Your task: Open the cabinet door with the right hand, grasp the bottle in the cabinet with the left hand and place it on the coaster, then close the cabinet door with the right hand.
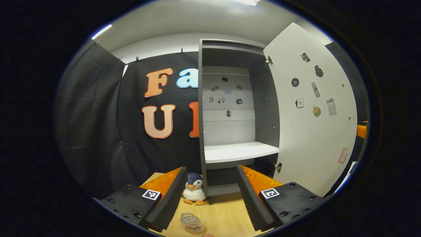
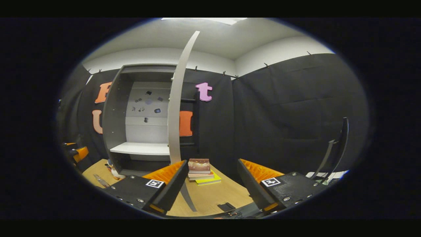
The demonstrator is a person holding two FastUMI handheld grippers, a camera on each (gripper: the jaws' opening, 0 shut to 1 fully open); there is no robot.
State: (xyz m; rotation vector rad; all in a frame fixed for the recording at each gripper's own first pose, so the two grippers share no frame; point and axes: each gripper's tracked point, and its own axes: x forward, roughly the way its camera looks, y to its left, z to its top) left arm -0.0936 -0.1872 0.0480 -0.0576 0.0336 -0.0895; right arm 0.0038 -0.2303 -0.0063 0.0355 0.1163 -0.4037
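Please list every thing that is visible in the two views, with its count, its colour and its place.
cabinet: one, grey with white shelf, on the table, shelf bare
cabinet door: one, white with stickers, swung open
bottle: one, clear, on the table, near the left claw
penguin toy: one, blue, white, orange, left of cabinet foot
books: small stack, right of the door
table: one, light wood
left claw: one, open, empty
right claw: one, open, empty
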